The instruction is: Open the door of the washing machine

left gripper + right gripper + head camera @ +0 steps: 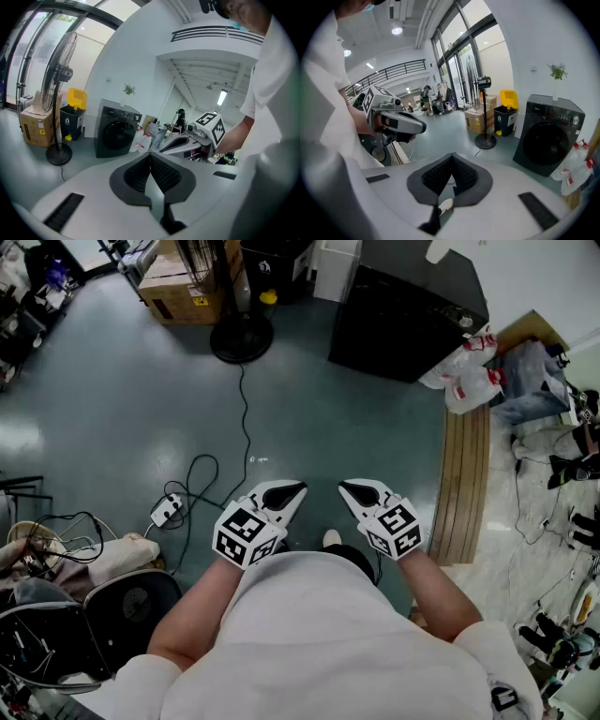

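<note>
Washing machine (403, 310), dark, on the floor (141, 409) against the white wall, round door (546, 143) closed flat on its front. White plastic bags (466, 381) just beside it on one side; on the other side a black bin with a yellow lid (74, 117), a standing fan (57, 93) and a cardboard box (33, 126). Well apart from all of these, close in front of the person: left gripper (292, 491) and right gripper (352, 491), side by side, pointed forward and down. Both fully closed, pads together at the tips, nothing held
</note>
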Motion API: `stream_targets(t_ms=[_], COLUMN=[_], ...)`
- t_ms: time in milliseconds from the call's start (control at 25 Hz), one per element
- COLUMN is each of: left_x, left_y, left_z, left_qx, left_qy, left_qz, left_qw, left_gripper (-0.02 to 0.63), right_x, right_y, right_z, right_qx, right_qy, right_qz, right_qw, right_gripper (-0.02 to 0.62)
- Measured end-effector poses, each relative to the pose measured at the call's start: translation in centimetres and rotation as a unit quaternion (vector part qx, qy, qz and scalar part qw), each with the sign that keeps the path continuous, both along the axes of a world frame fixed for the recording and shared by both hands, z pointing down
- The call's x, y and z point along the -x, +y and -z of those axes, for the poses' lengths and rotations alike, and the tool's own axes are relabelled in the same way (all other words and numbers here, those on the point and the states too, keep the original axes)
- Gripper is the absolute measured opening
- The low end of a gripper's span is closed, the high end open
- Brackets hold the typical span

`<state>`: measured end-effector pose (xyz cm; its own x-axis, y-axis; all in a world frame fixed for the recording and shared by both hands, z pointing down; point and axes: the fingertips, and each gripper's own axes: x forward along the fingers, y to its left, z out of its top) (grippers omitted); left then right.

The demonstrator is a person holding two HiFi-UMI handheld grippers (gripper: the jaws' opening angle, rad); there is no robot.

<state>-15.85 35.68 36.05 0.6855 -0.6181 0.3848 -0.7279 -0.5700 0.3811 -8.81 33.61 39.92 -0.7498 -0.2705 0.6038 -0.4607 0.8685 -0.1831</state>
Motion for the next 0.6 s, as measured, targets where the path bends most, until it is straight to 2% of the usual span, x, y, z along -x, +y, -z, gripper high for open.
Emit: stream_targets(t_ms=[280,600], left_x=[4.9,6.1], left_y=[-4.5,-10.3], left_z=[0.7,0.6], left_qx=[-0.024,-0.026], left_qy=[-0.019,-0.011], left_qz=[-0.043,-0.034], left_qw=[0.9986,0.999], left_gripper=[0.017,0.018], right_x=[5.1,5.2], right_y=[-4.2,-10.3], right_z=[1.6,0.3], right_qx=[-0.001,0.017], right_qy=[-0.011,-0.002], right_qz=[-0.042,-0.054], right_qw=[0.999,0.998], right_gripper=[0.006,0.009])
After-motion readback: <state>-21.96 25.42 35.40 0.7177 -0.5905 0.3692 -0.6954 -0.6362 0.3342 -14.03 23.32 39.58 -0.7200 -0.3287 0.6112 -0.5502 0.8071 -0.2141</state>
